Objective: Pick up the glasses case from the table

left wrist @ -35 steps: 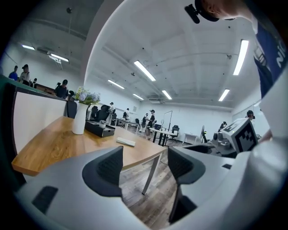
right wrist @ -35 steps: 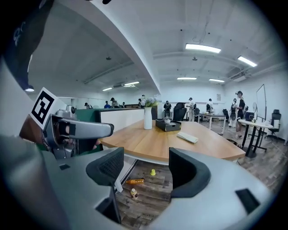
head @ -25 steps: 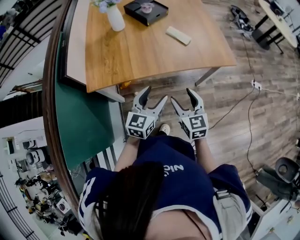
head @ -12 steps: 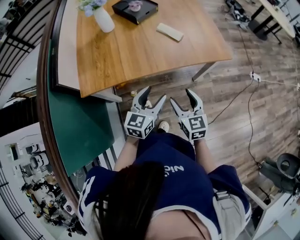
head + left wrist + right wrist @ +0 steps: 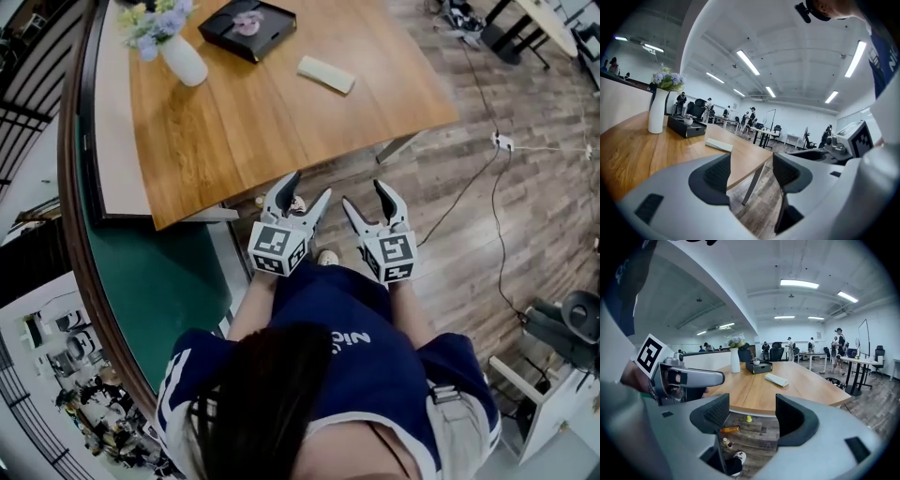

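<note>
The glasses case (image 5: 326,74), a pale flat oblong, lies on the wooden table (image 5: 262,122) toward its far right; it also shows in the left gripper view (image 5: 718,145) and the right gripper view (image 5: 776,379). Both grippers hang in front of the person's body, short of the table's near edge. My left gripper (image 5: 306,192) is open with nothing between its jaws. My right gripper (image 5: 367,195) is open too and holds nothing. In the right gripper view the left gripper (image 5: 689,378) shows at the left.
A white vase with flowers (image 5: 178,56) and a black box (image 5: 247,26) stand at the table's far side. A green panel (image 5: 159,272) runs left of the table. Small items (image 5: 748,418) lie on the floor under the table. Cables (image 5: 497,141) cross the wooden floor at right.
The table and its objects have slid left and toward the near side in the head view as the person moved closer. Both grippers stay side by side and open.
</note>
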{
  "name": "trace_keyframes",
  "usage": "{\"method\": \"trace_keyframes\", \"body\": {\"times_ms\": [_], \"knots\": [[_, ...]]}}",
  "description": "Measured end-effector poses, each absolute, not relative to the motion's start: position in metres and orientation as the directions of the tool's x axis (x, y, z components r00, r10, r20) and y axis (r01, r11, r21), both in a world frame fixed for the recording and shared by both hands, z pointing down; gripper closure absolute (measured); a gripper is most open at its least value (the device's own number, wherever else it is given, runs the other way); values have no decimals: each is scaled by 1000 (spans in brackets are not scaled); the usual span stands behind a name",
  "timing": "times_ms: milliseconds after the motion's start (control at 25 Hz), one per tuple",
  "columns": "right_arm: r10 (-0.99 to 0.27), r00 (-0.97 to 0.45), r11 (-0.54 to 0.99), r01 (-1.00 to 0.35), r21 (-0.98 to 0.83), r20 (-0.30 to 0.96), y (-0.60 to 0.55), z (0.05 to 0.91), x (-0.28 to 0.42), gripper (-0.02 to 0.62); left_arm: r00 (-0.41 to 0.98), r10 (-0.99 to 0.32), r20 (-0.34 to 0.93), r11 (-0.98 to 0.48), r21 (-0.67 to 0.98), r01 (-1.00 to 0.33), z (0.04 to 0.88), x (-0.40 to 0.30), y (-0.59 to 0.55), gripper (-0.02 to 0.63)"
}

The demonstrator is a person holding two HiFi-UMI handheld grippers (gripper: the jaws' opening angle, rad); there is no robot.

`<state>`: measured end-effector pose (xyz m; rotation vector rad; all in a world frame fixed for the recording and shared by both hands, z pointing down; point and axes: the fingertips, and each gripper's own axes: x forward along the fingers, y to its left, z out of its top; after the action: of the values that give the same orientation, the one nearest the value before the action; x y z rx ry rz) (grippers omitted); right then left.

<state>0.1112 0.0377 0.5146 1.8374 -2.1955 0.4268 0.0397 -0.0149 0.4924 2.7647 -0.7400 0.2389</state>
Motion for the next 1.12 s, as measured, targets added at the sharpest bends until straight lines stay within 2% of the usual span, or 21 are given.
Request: {"method": "trace_keyframes", "body": {"times_ms": [680,1120], "knots": [[-915,-53,44,-999,-31,399,-125,511,134,293,905,-355,234,-899,181,-399,492,71,-187,330],[-909,-42,43,-999,-6,414,-175,515,145,273,888,-361,286,-888,187,-421,506,62,-230,330]]}}
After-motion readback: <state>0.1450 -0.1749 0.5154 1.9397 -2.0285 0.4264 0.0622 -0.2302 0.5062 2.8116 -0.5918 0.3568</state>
